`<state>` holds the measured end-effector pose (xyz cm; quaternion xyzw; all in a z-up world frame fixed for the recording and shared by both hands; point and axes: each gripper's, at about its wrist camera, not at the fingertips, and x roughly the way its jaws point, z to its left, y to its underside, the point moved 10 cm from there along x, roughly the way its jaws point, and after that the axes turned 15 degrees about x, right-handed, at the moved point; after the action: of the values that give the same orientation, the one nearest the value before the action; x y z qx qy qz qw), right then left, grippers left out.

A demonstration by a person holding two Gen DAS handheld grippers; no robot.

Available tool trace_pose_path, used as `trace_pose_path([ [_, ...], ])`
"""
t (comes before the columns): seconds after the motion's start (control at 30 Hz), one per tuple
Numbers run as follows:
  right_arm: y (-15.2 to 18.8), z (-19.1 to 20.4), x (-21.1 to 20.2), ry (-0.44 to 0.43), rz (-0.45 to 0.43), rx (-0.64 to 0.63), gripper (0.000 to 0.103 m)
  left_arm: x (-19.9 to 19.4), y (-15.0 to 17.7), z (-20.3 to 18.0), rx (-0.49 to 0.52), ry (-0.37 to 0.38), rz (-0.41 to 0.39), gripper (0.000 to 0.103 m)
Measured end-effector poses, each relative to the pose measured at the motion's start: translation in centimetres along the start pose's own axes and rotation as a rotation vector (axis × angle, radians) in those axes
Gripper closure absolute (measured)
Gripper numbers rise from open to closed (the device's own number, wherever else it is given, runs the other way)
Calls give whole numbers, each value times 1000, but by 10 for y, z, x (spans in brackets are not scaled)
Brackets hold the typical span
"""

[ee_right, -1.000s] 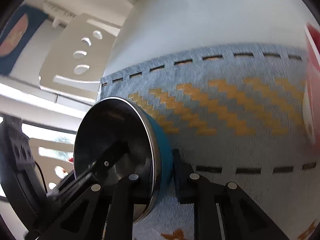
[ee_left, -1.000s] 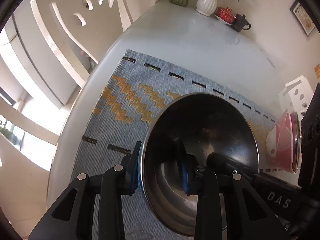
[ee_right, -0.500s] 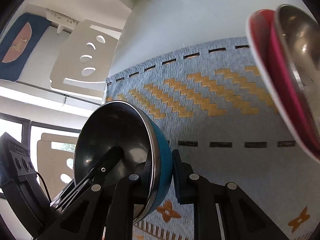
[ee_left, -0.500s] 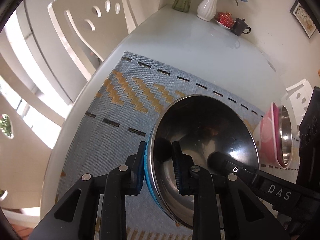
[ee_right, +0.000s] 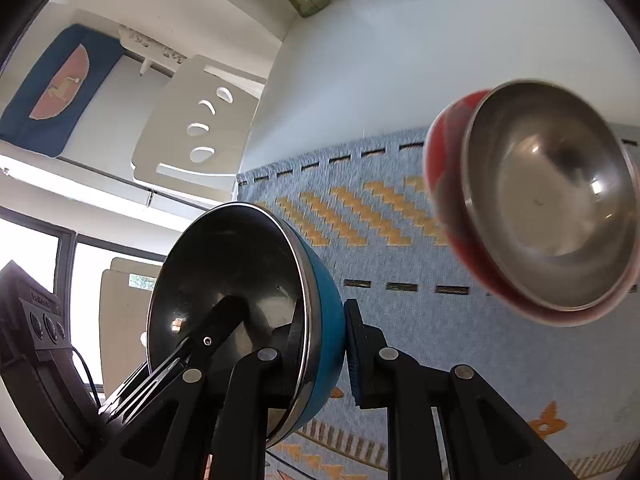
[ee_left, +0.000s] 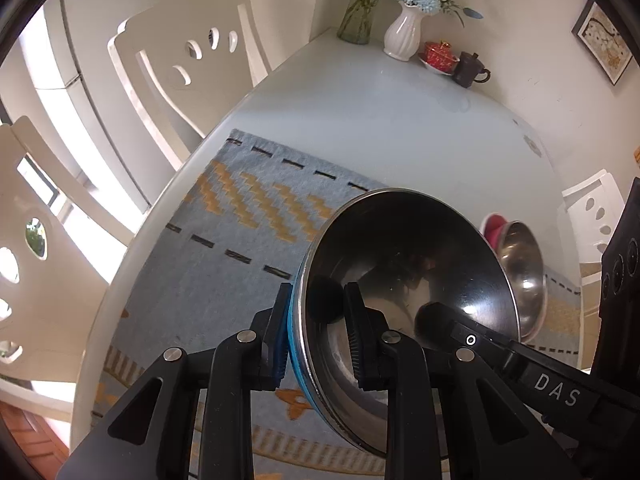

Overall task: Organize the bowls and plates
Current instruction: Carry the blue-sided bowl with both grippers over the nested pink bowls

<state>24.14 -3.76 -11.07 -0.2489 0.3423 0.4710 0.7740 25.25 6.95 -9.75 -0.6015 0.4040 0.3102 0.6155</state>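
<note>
Two sets of tongs on one bowl — the left tongs (ee_left: 316,336) clamp the rim of the blue bowl (ee_left: 408,280), one finger inside the steel lining, one on the blue outside, and the right tongs (ee_right: 320,354) pinch the opposite rim the same way. The bowl hangs tilted above the woven mat (ee_right: 380,248) on the pale surface (ee_left: 392,128). Beyond it sits the red bowl (ee_right: 444,184) — steel-lined too, resting on the mat. A white vase (ee_left: 404,32) stands at the far corner.

Two wrist fisheyes close above the placemat (ee_left: 224,264), facing opposite rims of one shared blue bowl (ee_right: 324,320).
</note>
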Motion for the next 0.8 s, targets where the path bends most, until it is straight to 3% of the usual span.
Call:
trace_pose_path([
  [0.8,-55,-66,-64,1,-78,33,87,3,-40,-111,77,41,-24,80],
])
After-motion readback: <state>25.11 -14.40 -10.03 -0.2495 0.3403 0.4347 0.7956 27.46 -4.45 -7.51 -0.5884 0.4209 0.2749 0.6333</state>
